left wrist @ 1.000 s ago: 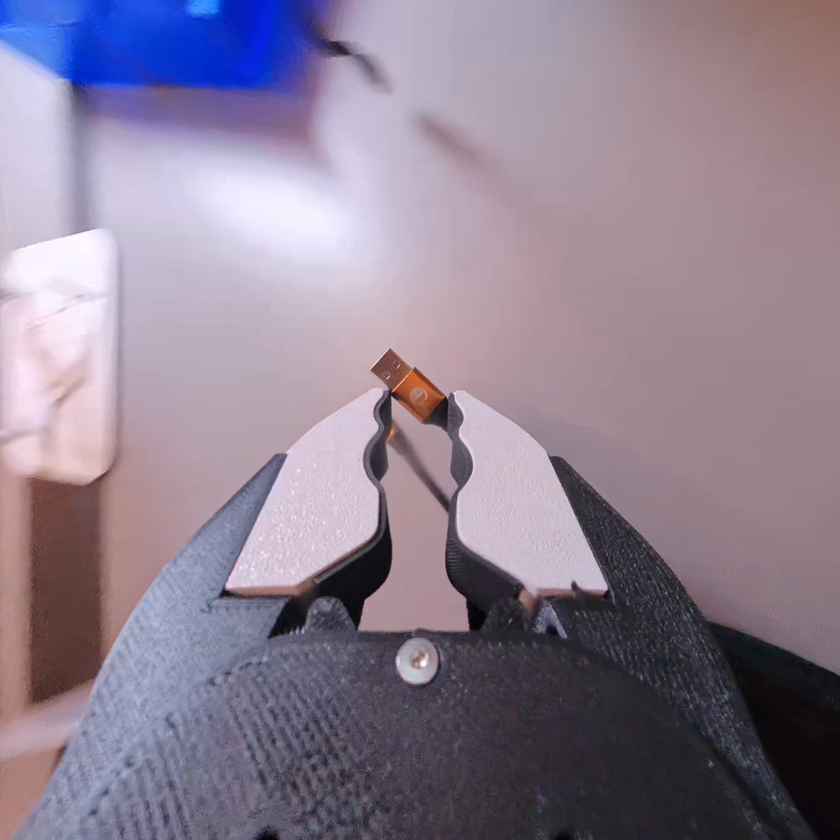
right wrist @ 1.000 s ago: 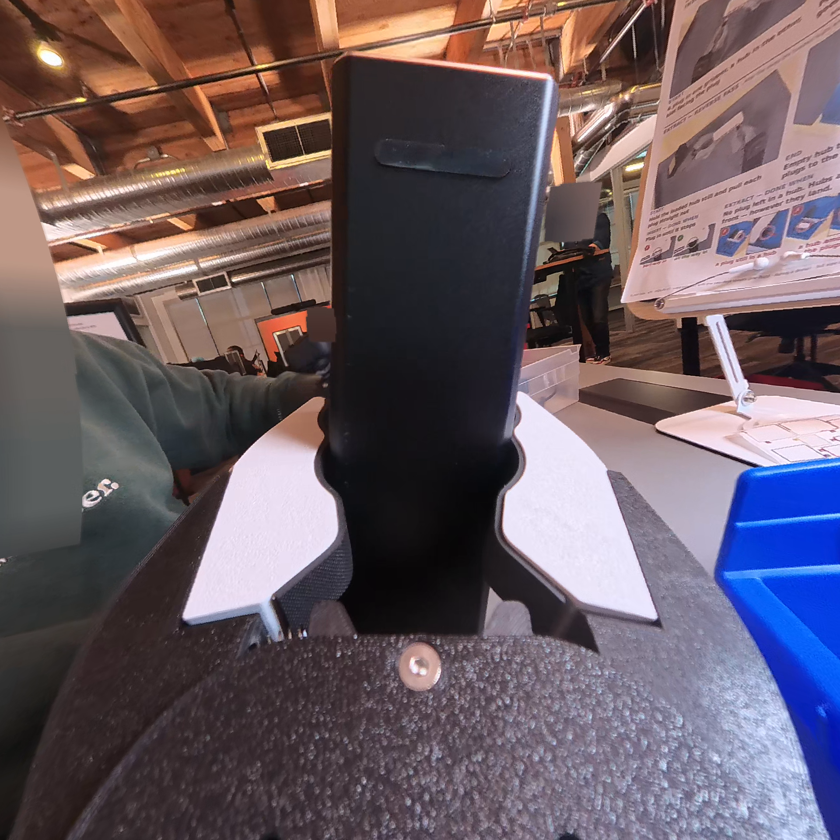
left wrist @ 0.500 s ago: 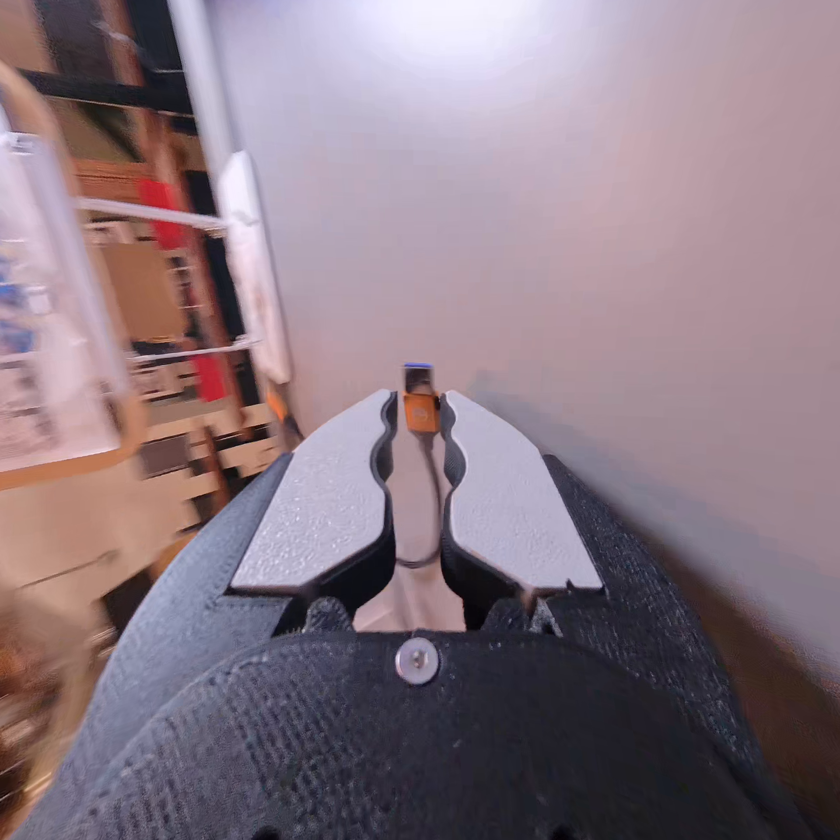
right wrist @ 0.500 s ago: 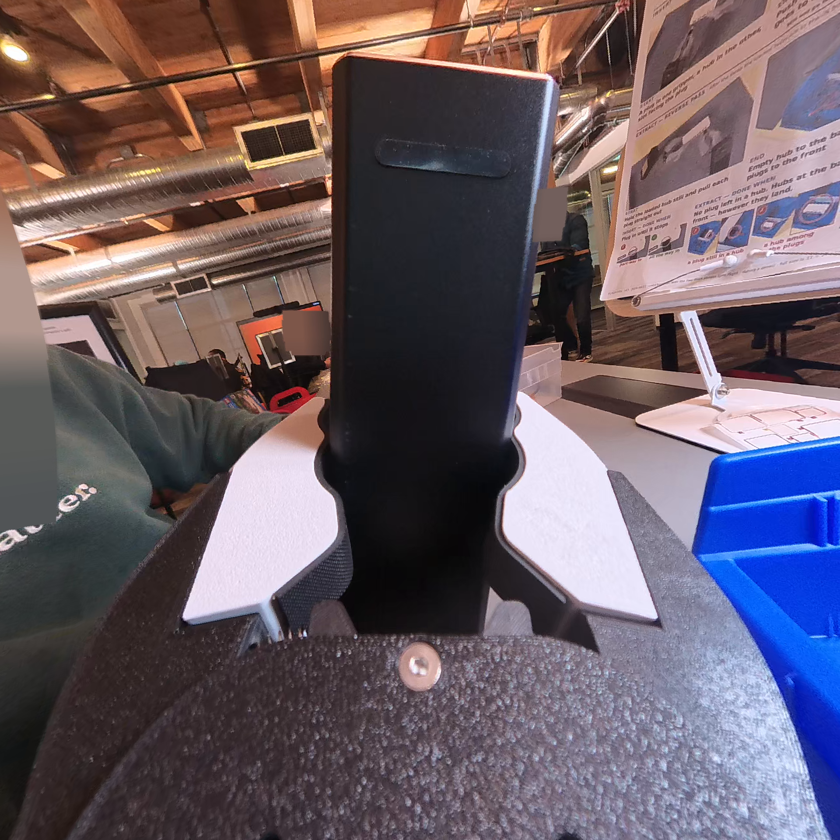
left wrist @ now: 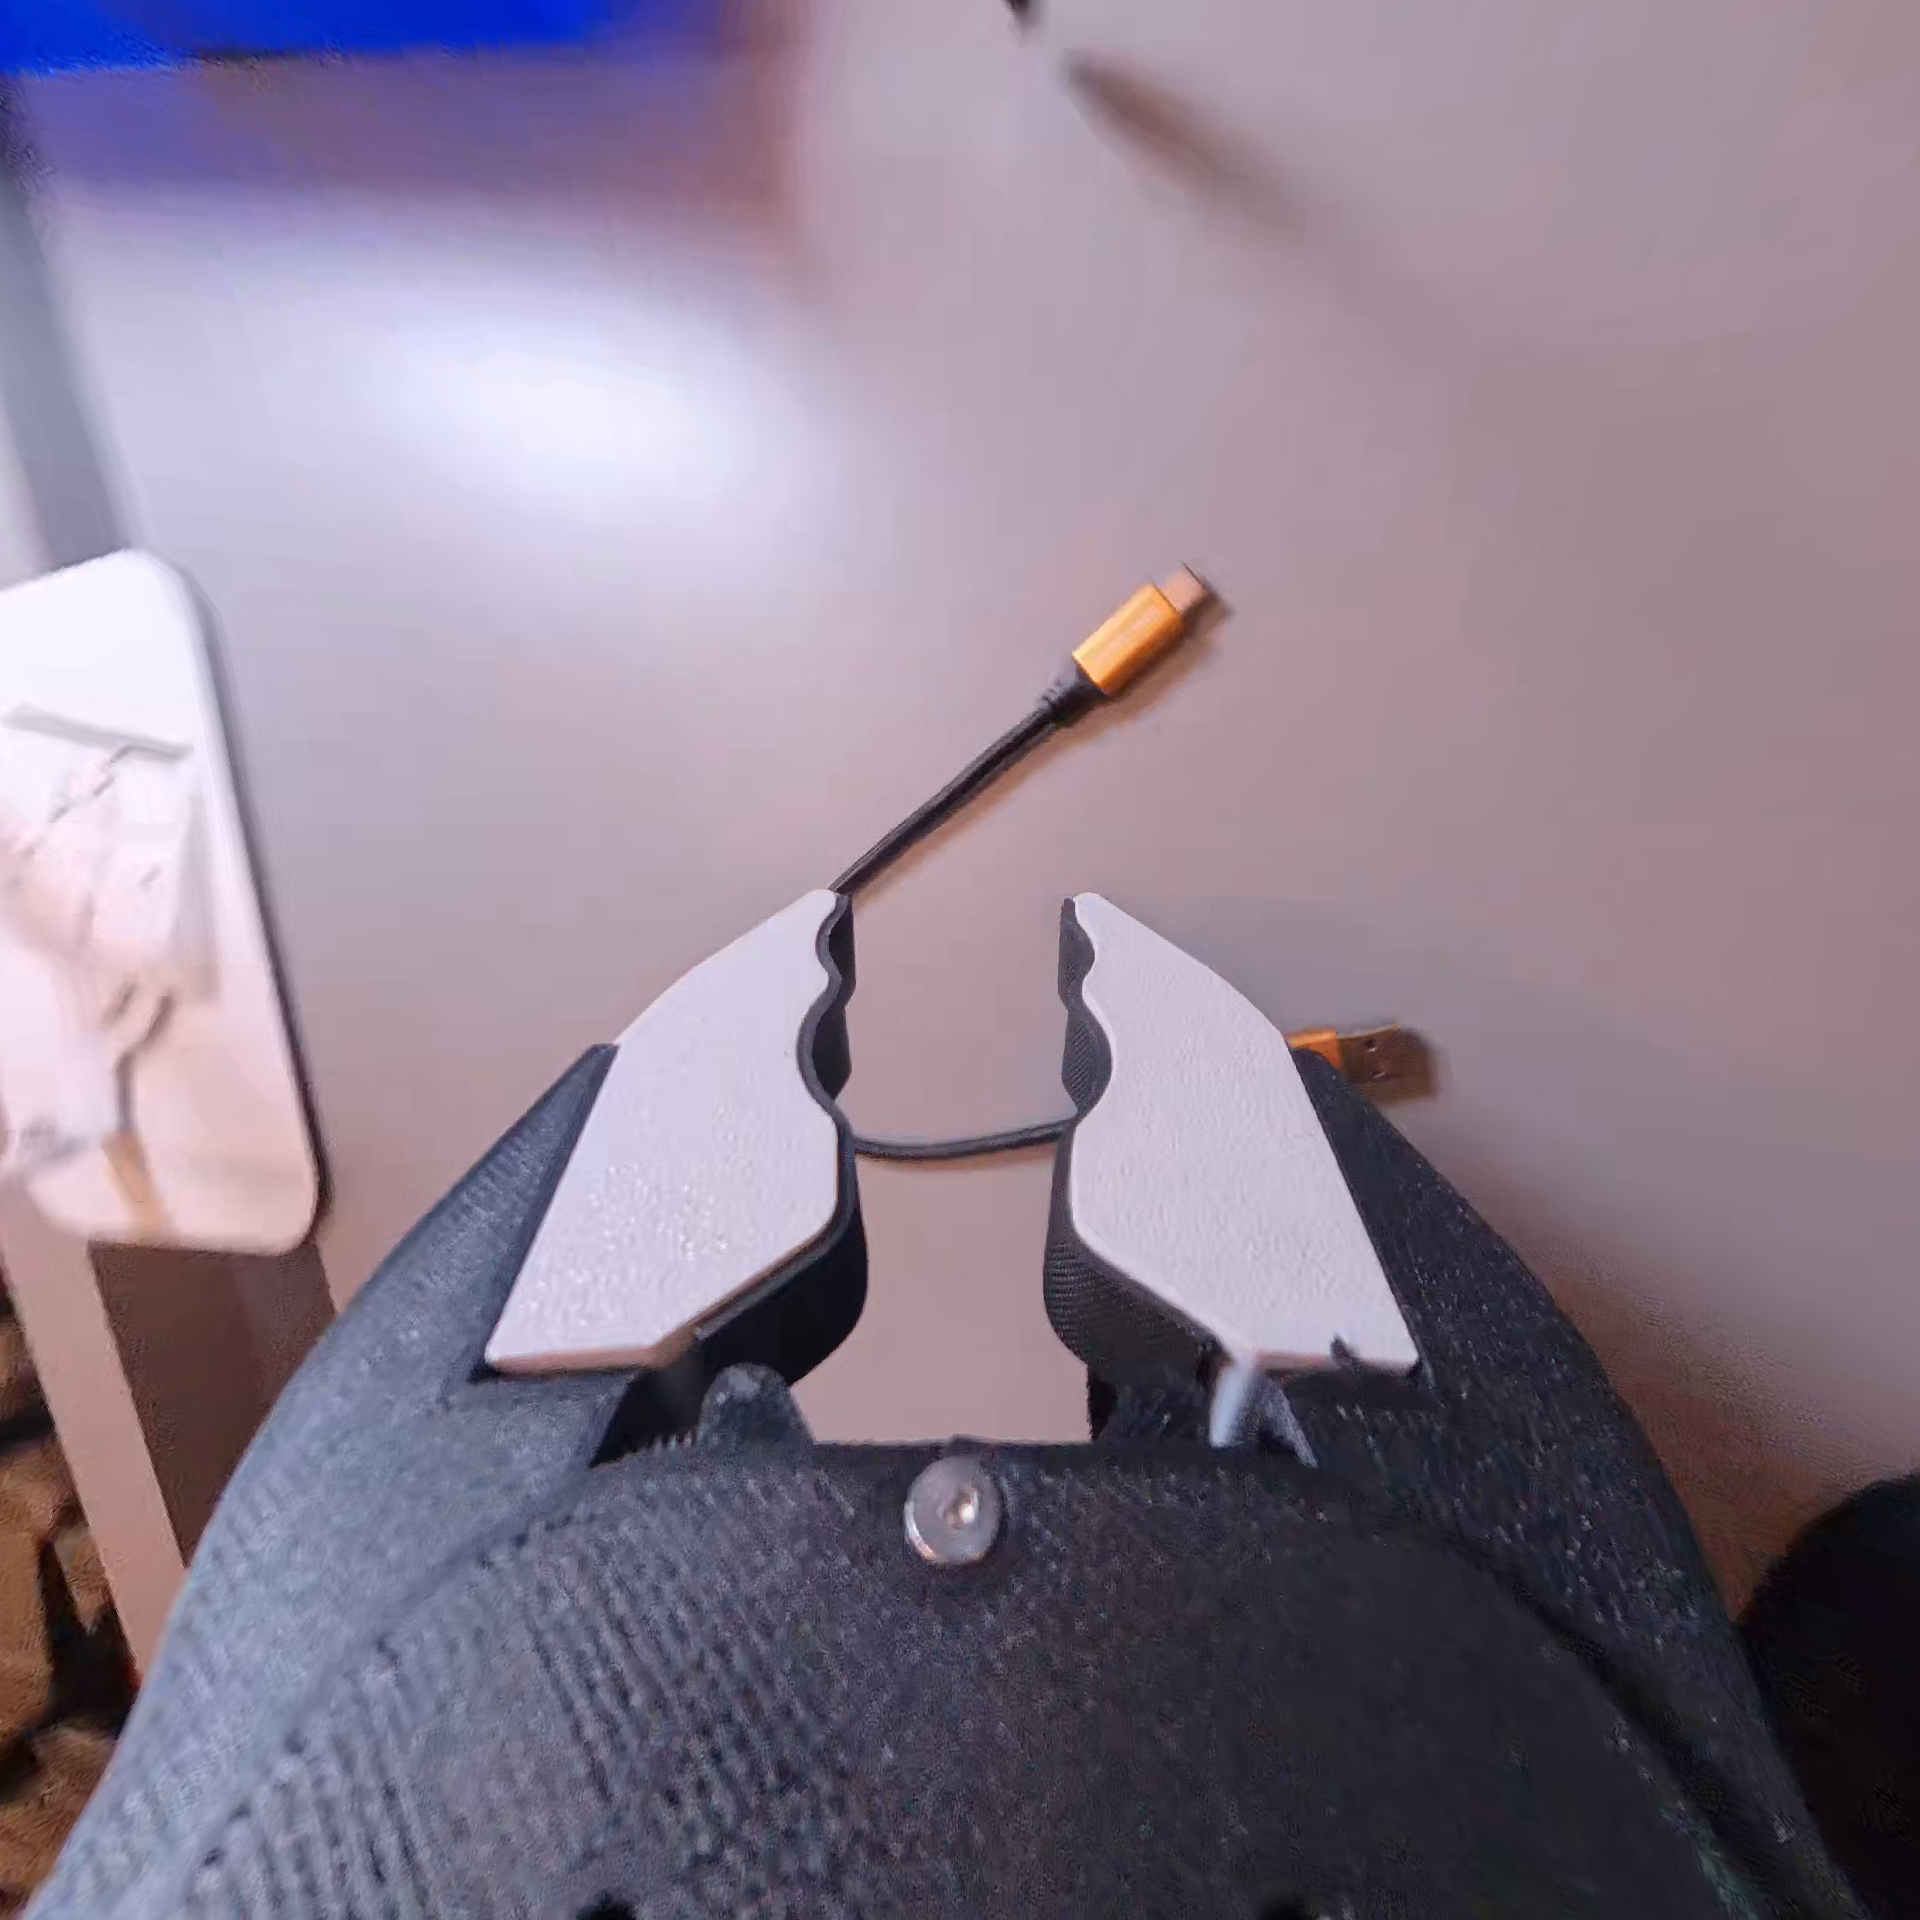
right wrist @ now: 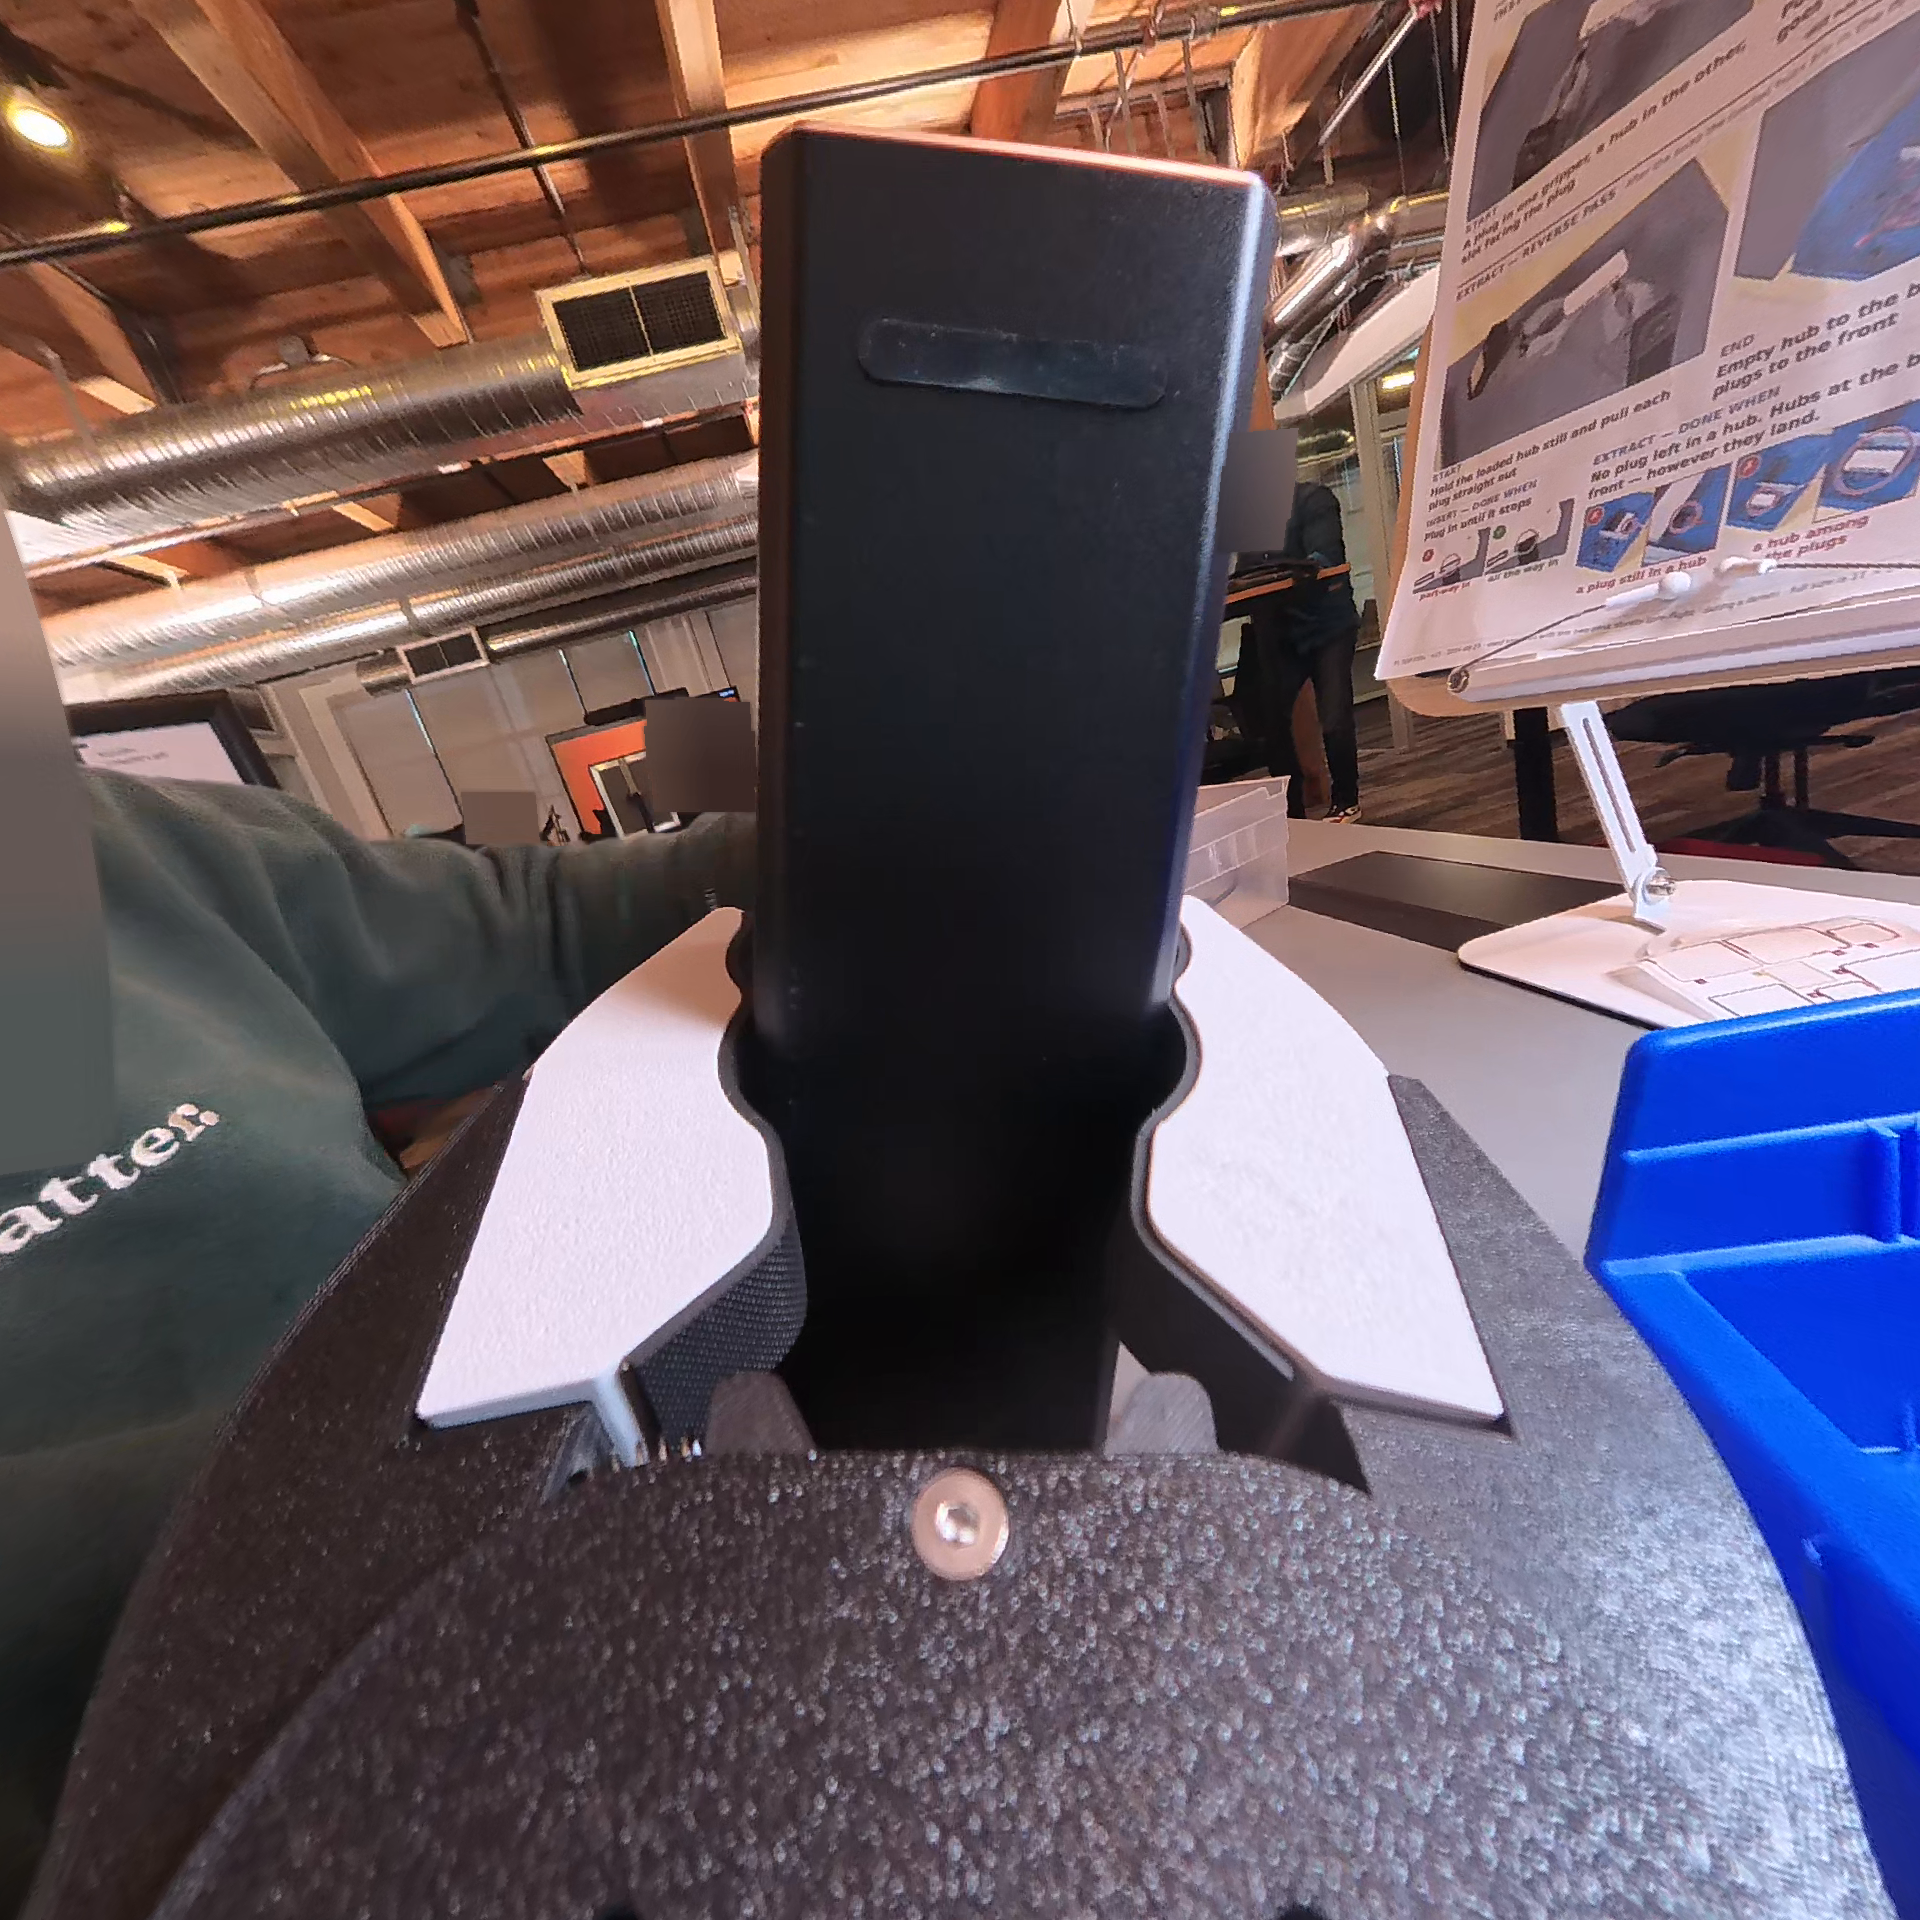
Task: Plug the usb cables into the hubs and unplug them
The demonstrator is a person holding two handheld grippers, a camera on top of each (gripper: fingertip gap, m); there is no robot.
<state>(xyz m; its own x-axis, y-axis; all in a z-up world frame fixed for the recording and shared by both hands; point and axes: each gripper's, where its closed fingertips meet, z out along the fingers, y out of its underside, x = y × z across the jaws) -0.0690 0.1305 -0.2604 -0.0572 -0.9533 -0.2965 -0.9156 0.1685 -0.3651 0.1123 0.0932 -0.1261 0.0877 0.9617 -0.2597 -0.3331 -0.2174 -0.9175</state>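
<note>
Cable loose on the worktop, hub held upright: between plugs.

Left wrist view: the left tongs (left wrist: 956, 914) stand well open and hold nothing; the short black cable (left wrist: 961, 1143) lies on the grey worktop (left wrist: 1455, 520), looping between the fingers, its small orange plug (left wrist: 1138, 636) far right and the larger plug (left wrist: 1361, 1055) peeking out right of the tongs. Right wrist view: the right tongs (right wrist: 961, 940) clamp the black hub (right wrist: 997, 623), its slot facing away; a blue bin (right wrist: 1766, 1195) sits right. Next I'd judge a fresh plug must be pinched and squared to a port.
</note>
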